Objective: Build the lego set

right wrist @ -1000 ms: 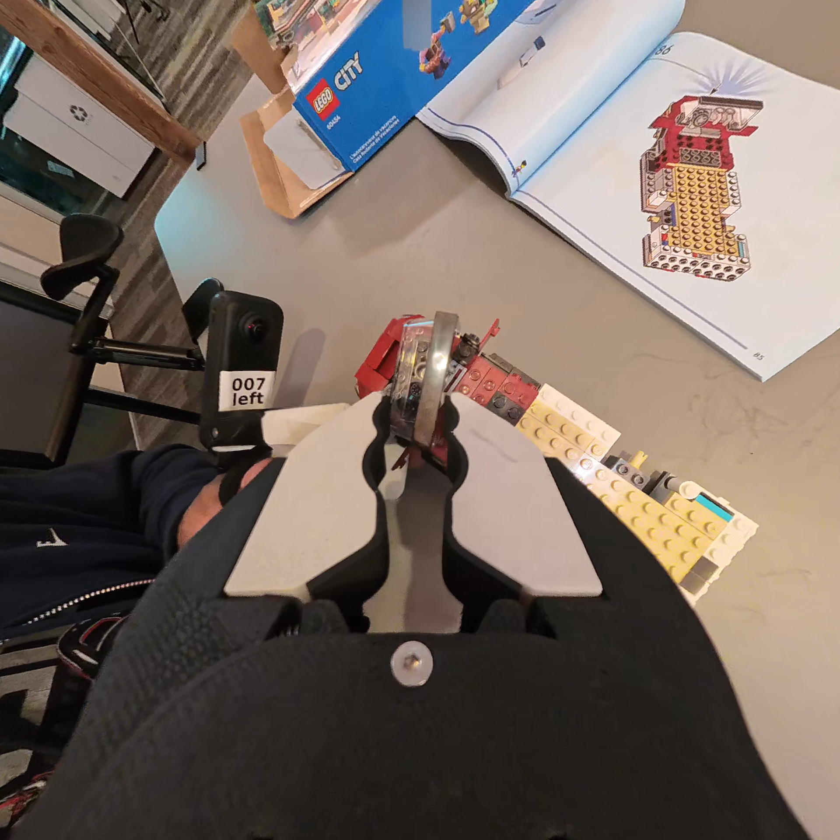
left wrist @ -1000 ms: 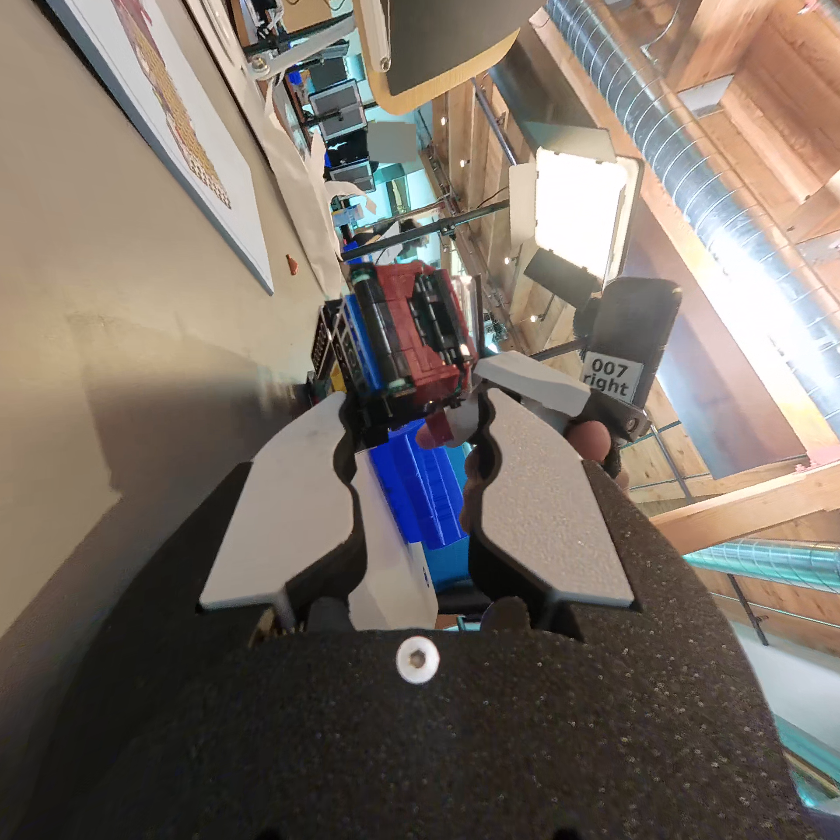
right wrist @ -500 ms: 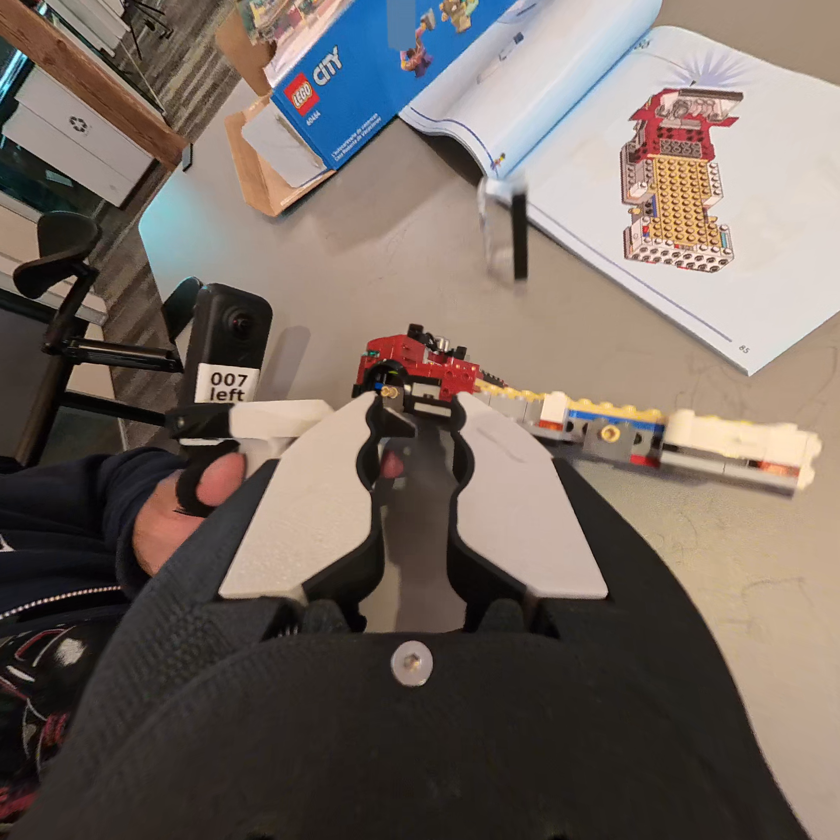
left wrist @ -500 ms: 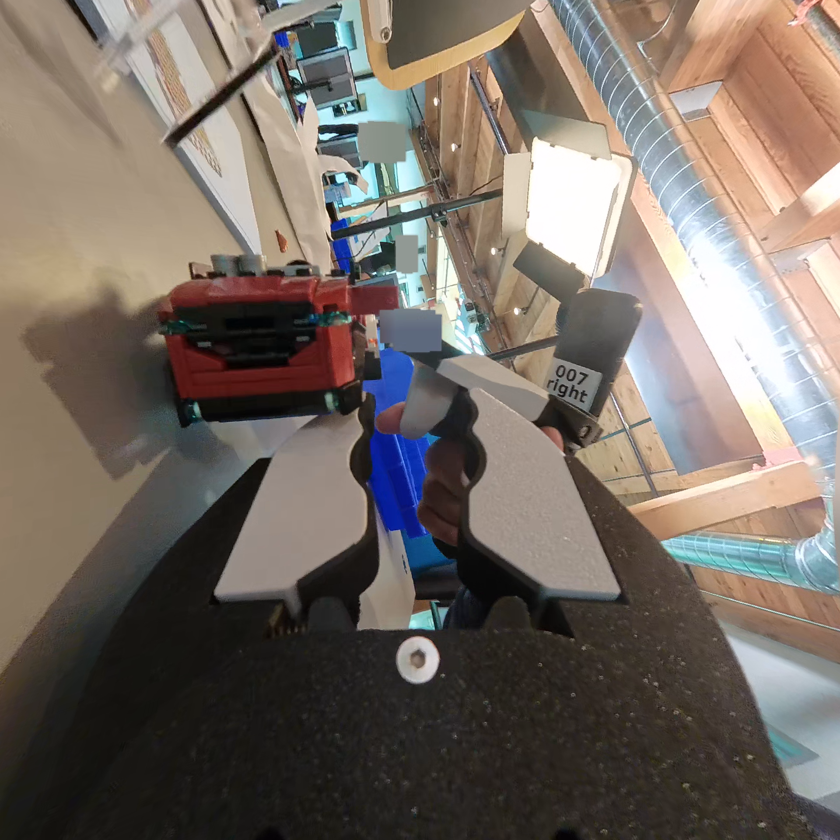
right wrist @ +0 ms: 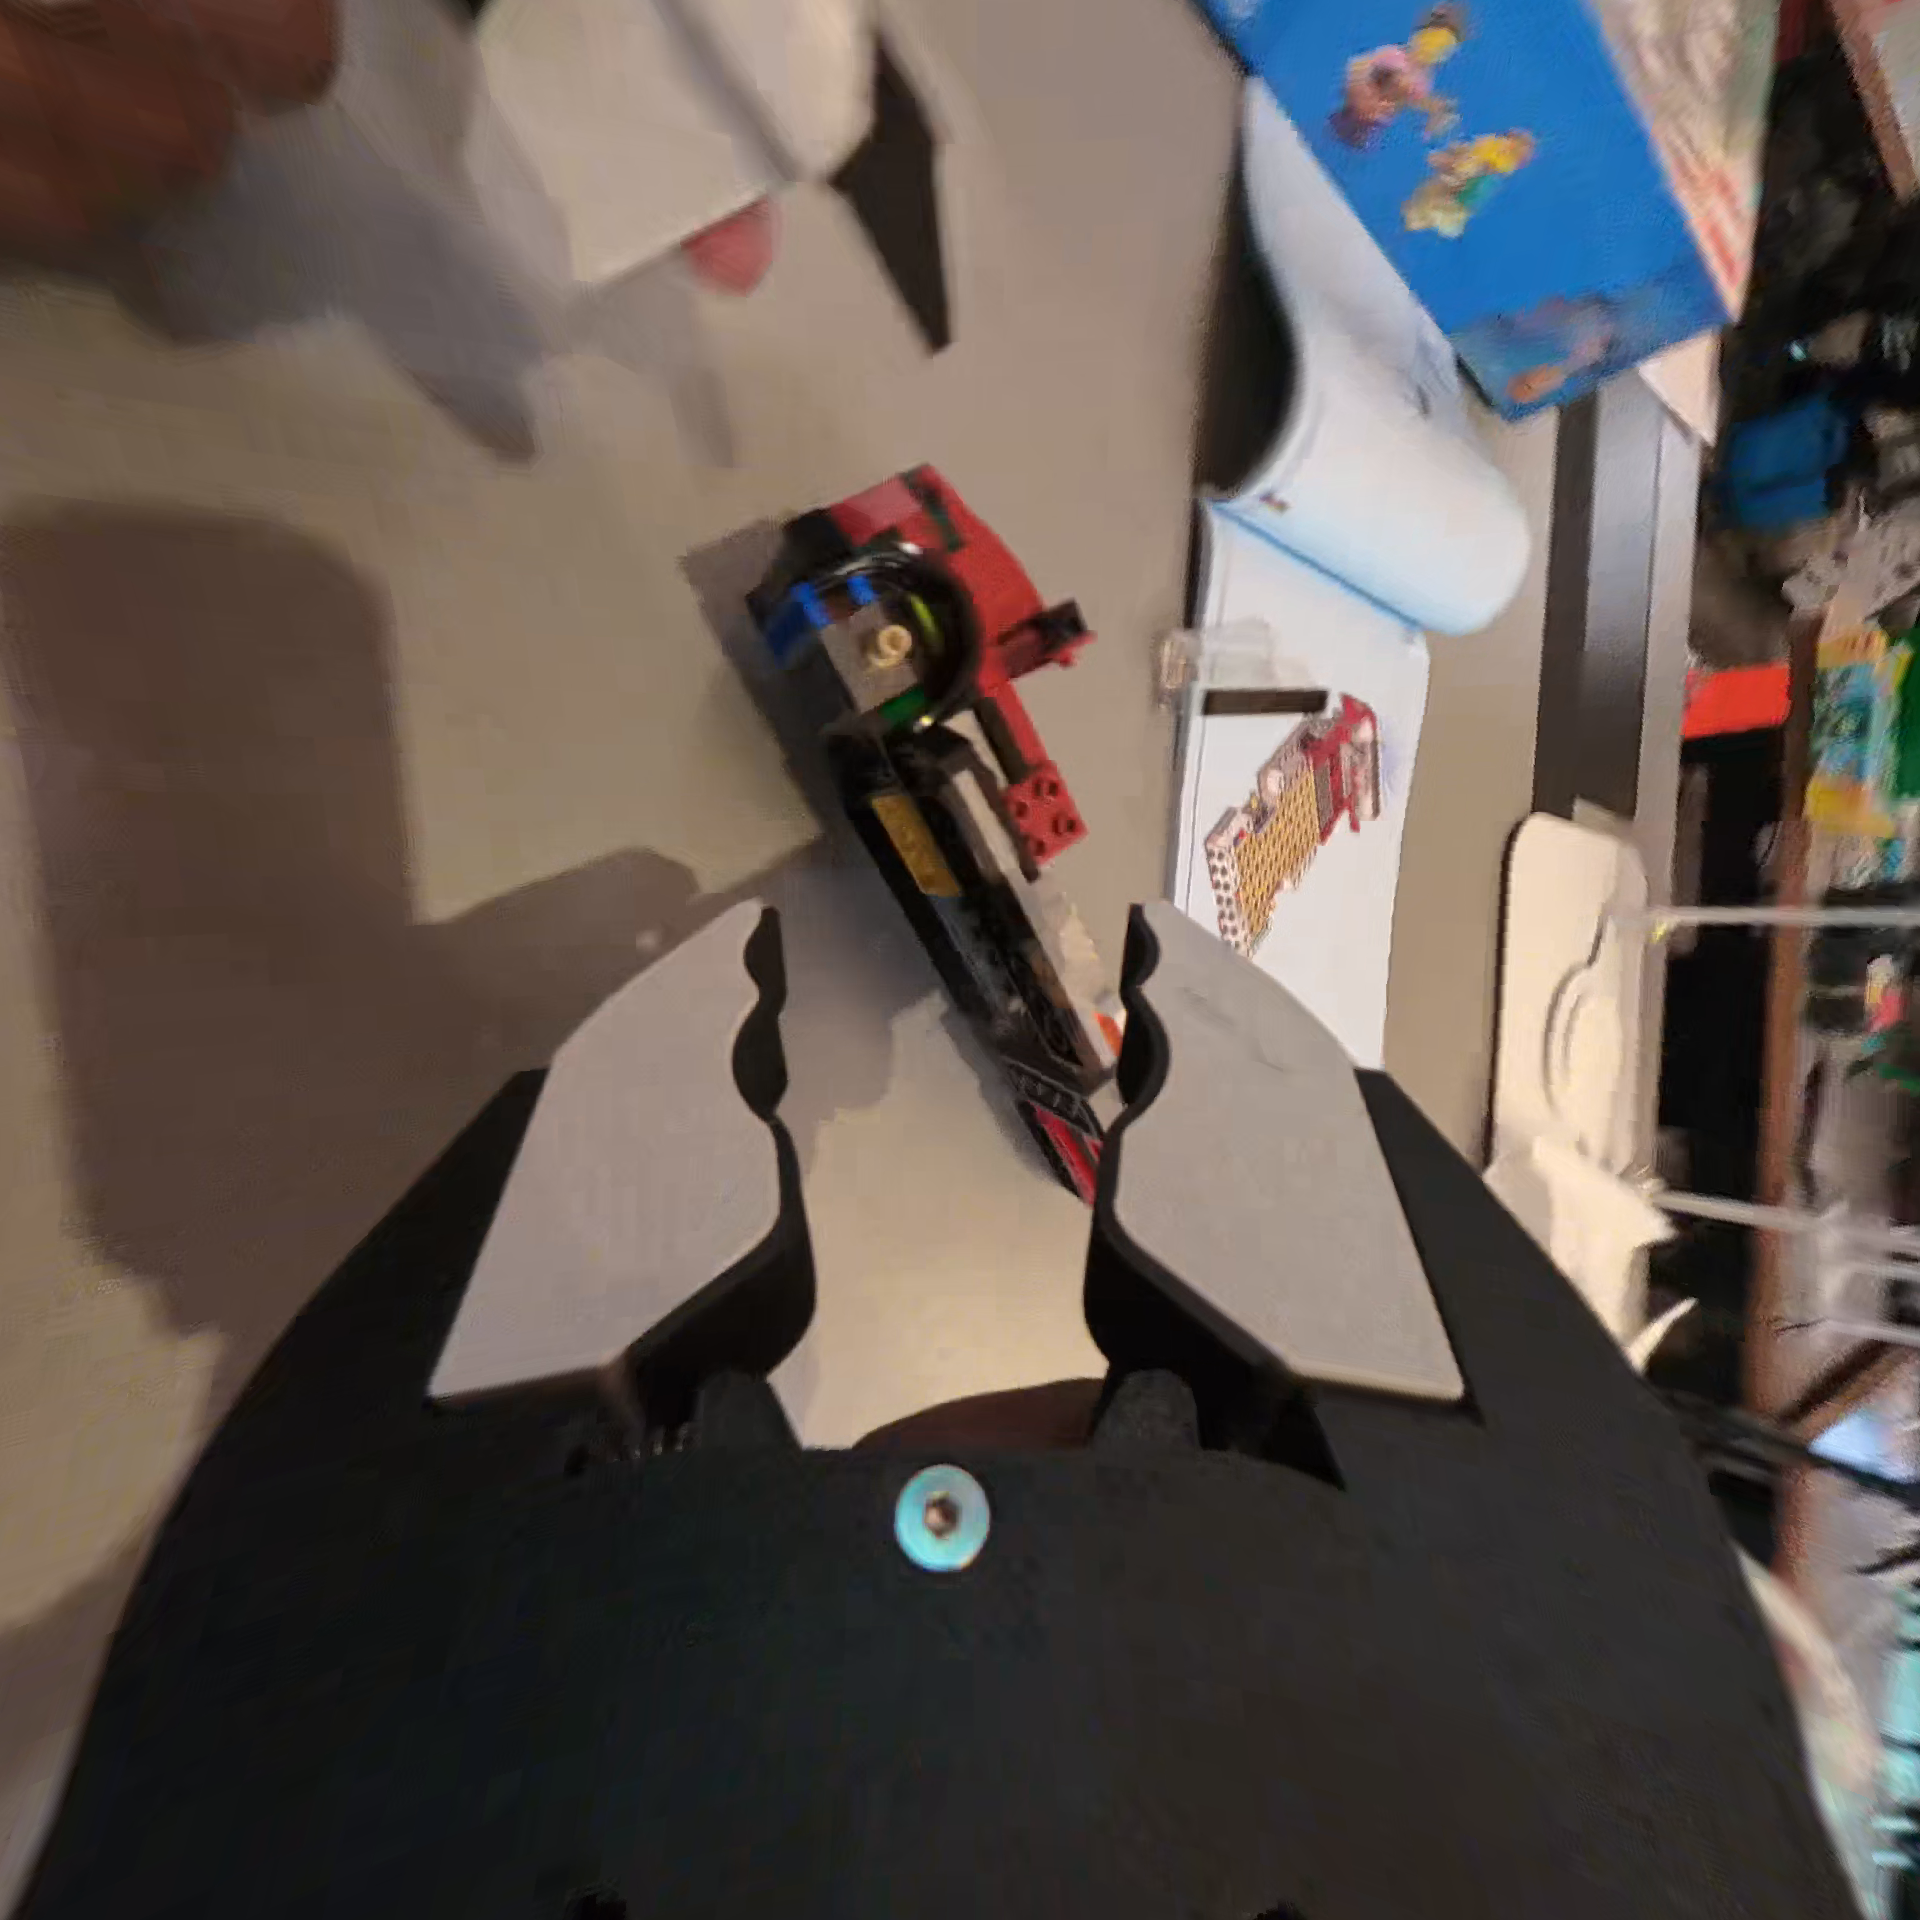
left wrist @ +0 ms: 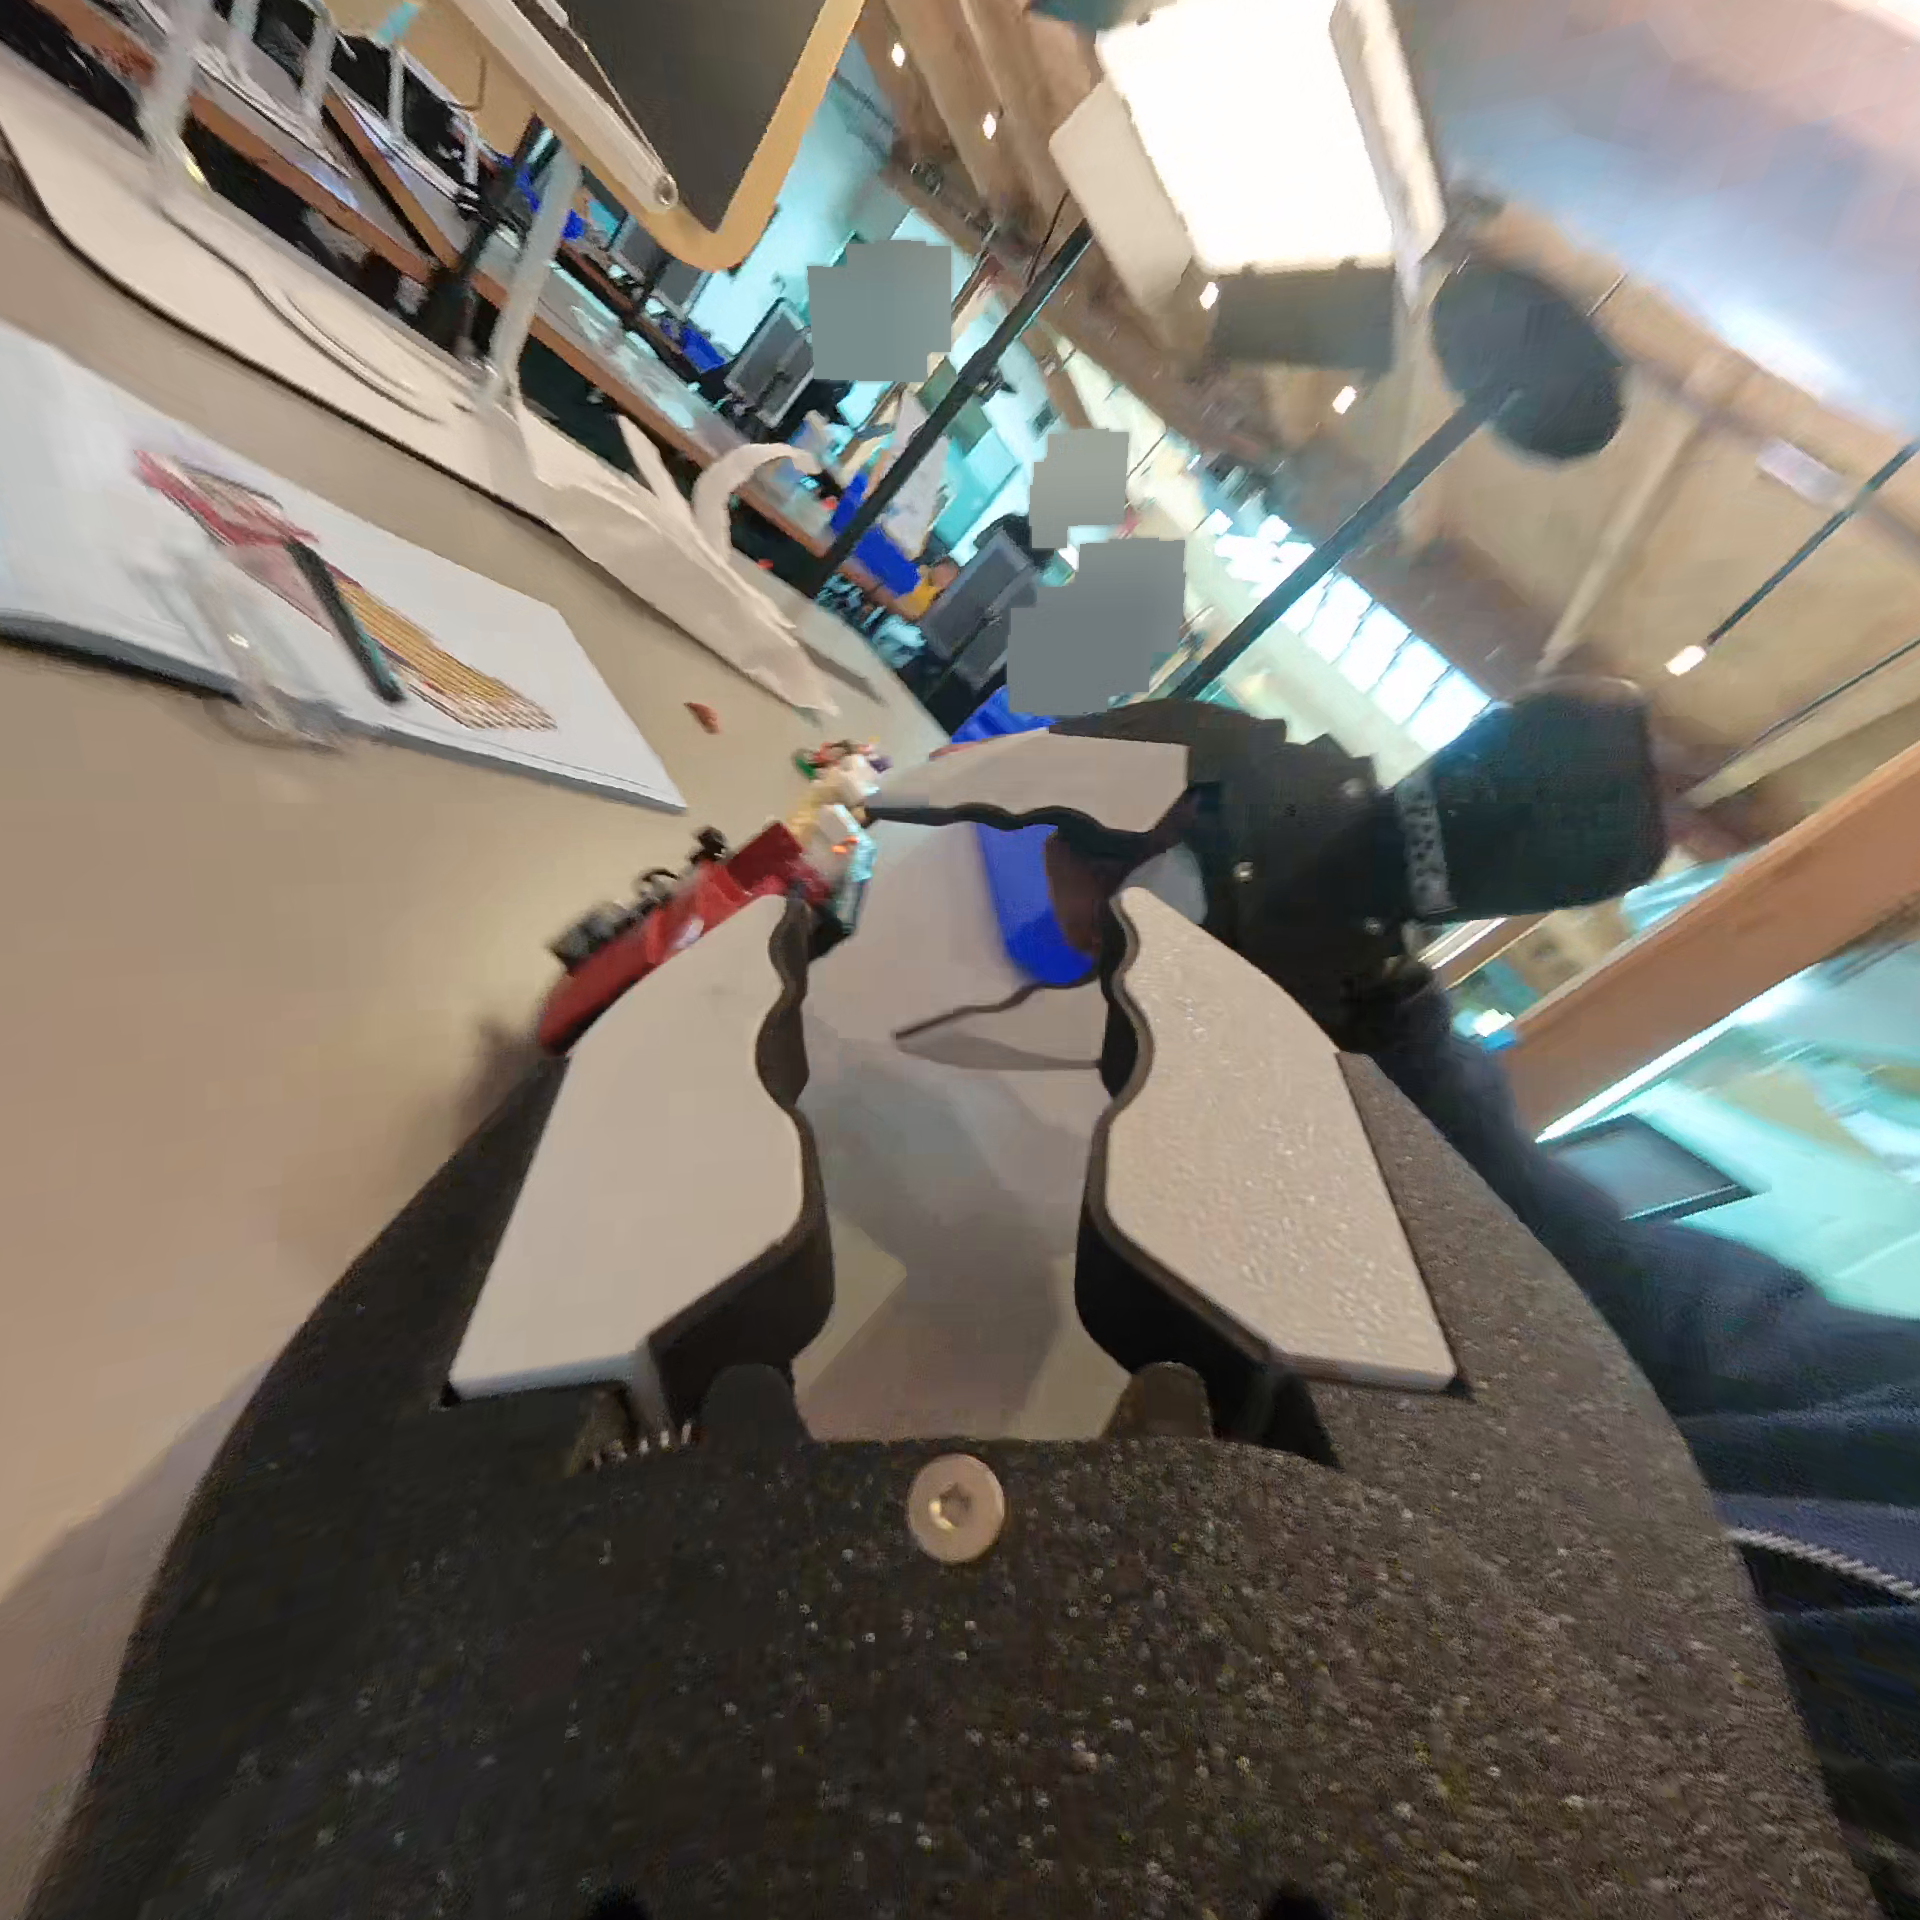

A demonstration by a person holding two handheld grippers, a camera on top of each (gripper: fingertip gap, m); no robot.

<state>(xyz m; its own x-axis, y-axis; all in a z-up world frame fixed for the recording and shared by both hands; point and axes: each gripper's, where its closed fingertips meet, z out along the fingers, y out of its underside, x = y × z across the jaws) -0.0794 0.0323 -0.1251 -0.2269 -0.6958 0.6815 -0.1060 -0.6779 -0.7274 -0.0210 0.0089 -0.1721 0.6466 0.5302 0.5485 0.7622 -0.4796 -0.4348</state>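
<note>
Grey gripper pads, both pairs spread and holding nothing.
Our right gripper (right wrist: 951, 920) hangs open over the long red-and-black brick model (right wrist: 935, 748) lying on the grey table (right wrist: 312, 727); our left gripper (left wrist: 951, 914) gapes beside its red end. We judge a square, centred approach best. An open instruction booklet (right wrist: 1299, 810) lies beyond.
</note>
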